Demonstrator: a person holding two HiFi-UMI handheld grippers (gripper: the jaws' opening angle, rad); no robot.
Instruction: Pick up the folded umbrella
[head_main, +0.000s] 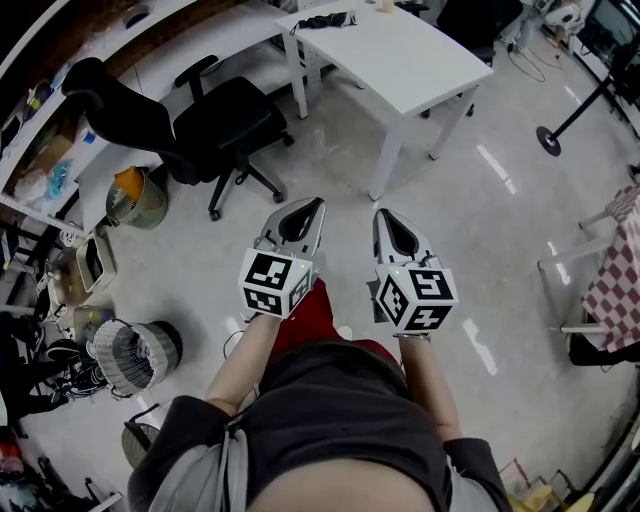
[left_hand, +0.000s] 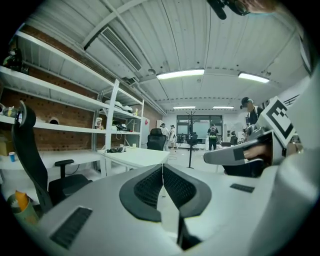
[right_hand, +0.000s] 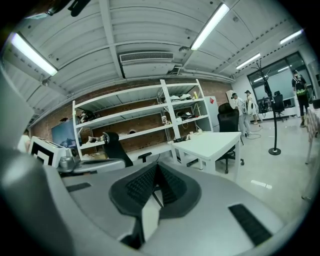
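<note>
A small dark bundle (head_main: 325, 20) lies at the far end of the white table (head_main: 410, 65); it may be the folded umbrella, but it is too small to tell. It also shows in the left gripper view as a dark bundle (left_hand: 116, 149) on the tabletop. My left gripper (head_main: 318, 203) and right gripper (head_main: 381, 214) are held side by side over the floor, well short of the table. Both point roughly level, and both are shut with nothing between the pads. The left gripper (left_hand: 162, 166) and the right gripper (right_hand: 157, 165) each show their tips pressed together.
A black office chair (head_main: 200, 125) stands to the left of the table. A fan (head_main: 135, 350), a basket (head_main: 135, 197) and clutter line the left wall under the shelves (left_hand: 60, 95). A stand base (head_main: 548, 140) and a checkered cloth (head_main: 620, 270) are at the right.
</note>
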